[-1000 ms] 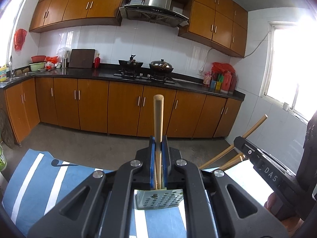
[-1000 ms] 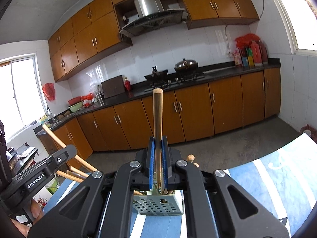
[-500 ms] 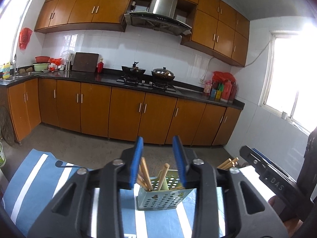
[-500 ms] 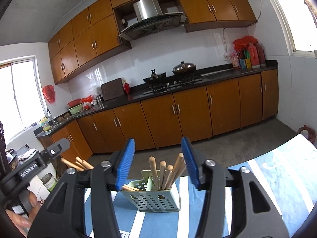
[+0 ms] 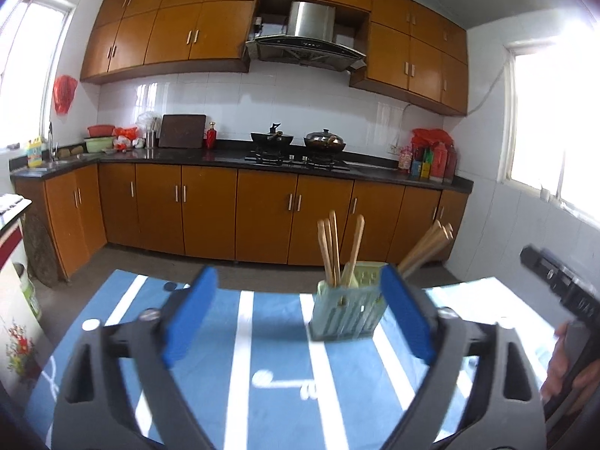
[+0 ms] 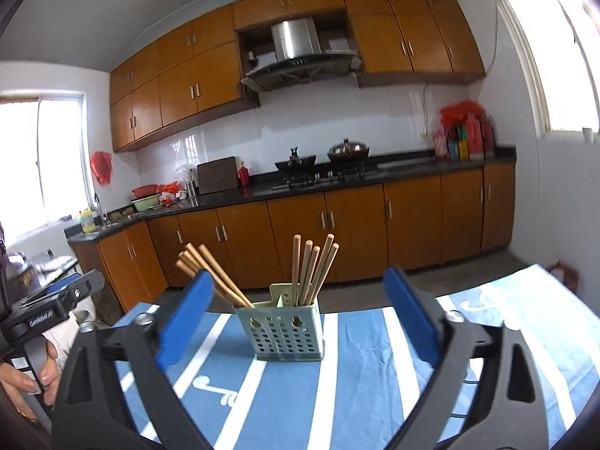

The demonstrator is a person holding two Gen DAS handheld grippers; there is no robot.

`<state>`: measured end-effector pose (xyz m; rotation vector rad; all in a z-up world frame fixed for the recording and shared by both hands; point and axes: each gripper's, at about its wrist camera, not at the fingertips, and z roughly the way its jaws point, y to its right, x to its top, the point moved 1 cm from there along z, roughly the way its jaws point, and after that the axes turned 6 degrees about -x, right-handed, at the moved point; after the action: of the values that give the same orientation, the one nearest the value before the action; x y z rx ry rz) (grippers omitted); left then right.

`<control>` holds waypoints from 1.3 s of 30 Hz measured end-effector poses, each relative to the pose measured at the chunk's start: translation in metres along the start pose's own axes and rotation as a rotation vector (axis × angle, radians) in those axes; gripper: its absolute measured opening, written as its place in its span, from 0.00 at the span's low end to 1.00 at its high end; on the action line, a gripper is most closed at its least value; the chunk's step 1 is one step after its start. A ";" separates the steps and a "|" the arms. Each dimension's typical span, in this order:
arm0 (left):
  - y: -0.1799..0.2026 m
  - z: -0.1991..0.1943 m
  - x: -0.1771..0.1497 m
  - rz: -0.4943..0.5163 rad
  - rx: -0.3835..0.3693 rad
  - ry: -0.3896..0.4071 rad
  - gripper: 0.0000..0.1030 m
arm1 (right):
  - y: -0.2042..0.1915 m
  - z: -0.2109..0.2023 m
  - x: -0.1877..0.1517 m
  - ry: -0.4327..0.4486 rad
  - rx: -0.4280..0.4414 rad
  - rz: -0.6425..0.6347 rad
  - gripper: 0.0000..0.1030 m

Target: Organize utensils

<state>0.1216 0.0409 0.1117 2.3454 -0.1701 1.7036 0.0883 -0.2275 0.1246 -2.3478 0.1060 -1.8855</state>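
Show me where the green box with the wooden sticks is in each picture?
Left wrist view: the green holder stands right of centre on the striped cloth, beside the right blue pad.
Right wrist view: the green holder stands at centre, between both blue pads.
Shared landmark: the range hood above the stove.

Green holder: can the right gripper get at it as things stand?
Probably yes. The right gripper is open and empty, the green holder stands straight ahead between its fingers, and only bare striped cloth lies between them.
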 end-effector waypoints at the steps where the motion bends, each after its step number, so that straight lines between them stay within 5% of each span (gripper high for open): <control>1: 0.002 -0.008 -0.008 0.017 0.007 0.004 0.95 | -0.002 -0.005 -0.003 0.008 -0.009 -0.007 0.98; 11: 0.010 -0.044 -0.067 0.027 0.062 -0.005 0.96 | -0.017 -0.029 -0.062 -0.008 -0.116 -0.119 0.98; 26: 0.012 -0.051 -0.120 0.016 0.102 -0.054 0.96 | -0.011 -0.040 -0.118 -0.130 -0.099 -0.110 0.98; 39: 0.015 -0.059 -0.139 0.019 0.094 -0.072 0.96 | -0.001 -0.046 -0.132 -0.162 -0.108 -0.081 0.98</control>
<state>0.0199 0.0359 -0.0013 2.4822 -0.1271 1.6713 0.0150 -0.2115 0.0068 -2.6035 0.1003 -1.7567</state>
